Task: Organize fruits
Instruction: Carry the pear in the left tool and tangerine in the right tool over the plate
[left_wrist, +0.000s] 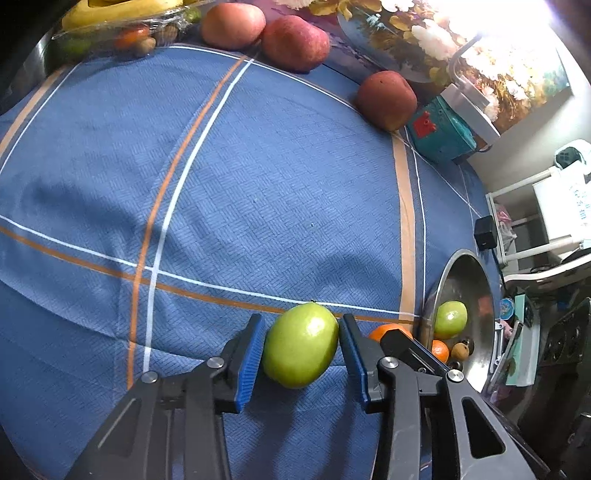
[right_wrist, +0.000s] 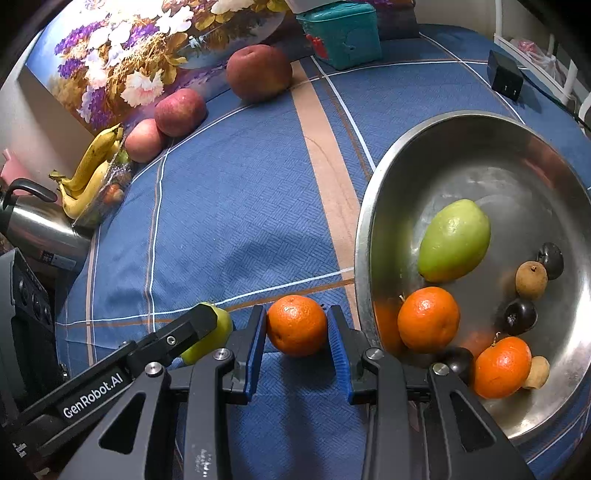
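Gripping a green fruit (left_wrist: 300, 345) on the blue tablecloth (left_wrist: 240, 184), pads touching both its sides: the left gripper (left_wrist: 301, 350). Clenching on an orange (right_wrist: 296, 325) just beside the steel bowl's (right_wrist: 364, 229) rim: the right gripper (right_wrist: 296, 332). Lying inside that bowl: another green fruit (right_wrist: 454, 240), two oranges (right_wrist: 428, 318), small brown and dark fruits.

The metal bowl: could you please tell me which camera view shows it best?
The right wrist view. There the bowl fills the right side, with nearly its whole rim and the fruit inside visible. The left wrist view catches it only at the right edge, foreshortened and partly hidden behind a claw finger.
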